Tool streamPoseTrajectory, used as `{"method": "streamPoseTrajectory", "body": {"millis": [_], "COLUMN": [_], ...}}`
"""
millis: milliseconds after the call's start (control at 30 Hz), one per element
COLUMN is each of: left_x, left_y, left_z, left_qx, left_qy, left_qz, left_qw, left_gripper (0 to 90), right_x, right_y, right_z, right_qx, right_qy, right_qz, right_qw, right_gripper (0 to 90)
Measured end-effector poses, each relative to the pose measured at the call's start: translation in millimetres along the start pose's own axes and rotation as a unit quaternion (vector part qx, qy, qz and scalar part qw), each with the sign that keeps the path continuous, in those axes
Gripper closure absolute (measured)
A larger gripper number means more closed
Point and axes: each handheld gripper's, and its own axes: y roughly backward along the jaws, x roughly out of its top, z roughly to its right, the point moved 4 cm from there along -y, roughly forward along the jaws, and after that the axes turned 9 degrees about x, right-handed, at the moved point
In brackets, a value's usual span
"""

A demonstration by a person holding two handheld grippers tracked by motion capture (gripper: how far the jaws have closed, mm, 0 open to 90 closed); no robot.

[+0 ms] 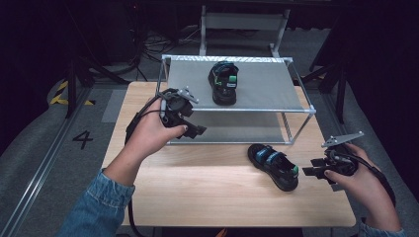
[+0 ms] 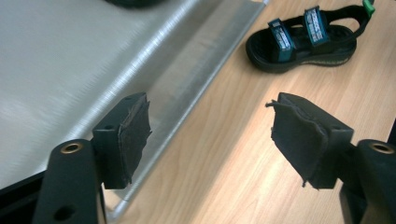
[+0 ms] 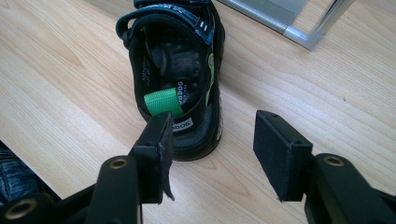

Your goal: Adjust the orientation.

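One black sandal with teal straps and a green heel tab [image 1: 274, 166] lies on the wooden table [image 1: 197, 192], in front of a two-level metal rack [image 1: 237, 111]. Its twin [image 1: 223, 81] stands on the rack's top shelf. My right gripper [image 1: 311, 171] is open just right of the table sandal's heel; in the right gripper view the heel [image 3: 180, 107] sits just beyond the spread jaws. My left gripper [image 1: 197, 131] is open at the rack's front left edge, holding nothing. In the left gripper view the sandal [image 2: 303, 39] lies ahead to the right, the shelf [image 2: 70, 70] to the left.
The rack stands on the far half of the table and its lower shelf [image 1: 232, 128] is bare. The table's near half is bare wood. Beyond the table are a dark floor, cables and a metal frame [image 1: 242, 22]. A "4" mark [image 1: 82, 139] is on the floor at left.
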Motion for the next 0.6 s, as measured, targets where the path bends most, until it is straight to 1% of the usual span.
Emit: {"method": "streamPoseTrajectory", "body": {"millis": [33, 100, 133, 167, 267, 333, 400, 500, 533, 567, 600], "left_x": [-3.9, -11.8, -19.4, -19.4, -27.4, -31.9, -36.0, -39.6, -41.4, -43.3, -45.2], "left_y": [-2.3, -7.5, -11.7, -11.7, -19.1, -24.0, -28.5, -32.0, -33.0, -33.6, -34.9], "left_z": [2.1, 6.3, 8.8, 8.8, 10.7, 11.8, 14.0, 16.7, 16.9, 17.6, 18.7], "left_qx": [-0.002, -0.005, -0.009, -0.009, -0.01, -0.002, -0.005, -0.01, -0.007, -0.009, -0.01], "left_qy": [-0.005, -0.002, -0.001, -0.001, 0.01, 0.005, 0.004, 0.007, 0.005, 0.004, 0.008], "left_qz": [-0.005, -0.004, -0.009, -0.009, -0.011, -0.022, -0.032, -0.033, -0.034, -0.038, -0.035], "left_qw": [1.0, 1.0, 0.9999, 0.9999, 0.9998, 0.9997, 0.9995, 0.9994, 0.9994, 0.9992, 0.9993], "left_gripper": [26.9, 26.7, 26.4, 26.4, 26.3, 26.3, 26.3, 26.3, 26.3, 26.2, 26.2], "right_x": [0.2, 0.5, 0.6, 0.6, 1.4, 2.2, 2.9, 4.1, 5.1, 6.6, 6.6], "right_y": [-0.2, -0.4, -1.0, -1.0, -2.8, -5.0, -7.7, -10.5, -11.8, -13.8, -13.8], "right_z": [-0.2, -0.3, -0.5, -0.5, -0.7, -1.4, -3.4, -6.0, -7.7, -10.0, -10.0], "right_qx": [0.001, 0.0, 0.001, 0.001, 0.002, 0.003, 0.007, 0.007, 0.008, 0.013, 0.013], "right_qy": [0.001, 0.001, 0.0, 0.0, 0.002, 0.004, 0.007, 0.014, 0.016, 0.024, 0.024], "right_qz": [0.0, 0.0, -0.001, -0.001, 0.0, -0.002, -0.005, -0.008, -0.008, -0.008, -0.008], "right_qw": [1.0, 1.0, 1.0, 1.0, 1.0, 1.0, 0.9999, 0.9998, 0.9998, 0.9996, 0.9996], "right_gripper": [48.9, 49.1, 49.1, 49.1, 49.1, 49.0, 48.9, 49.1, 49.2, 49.2, 49.2]}}
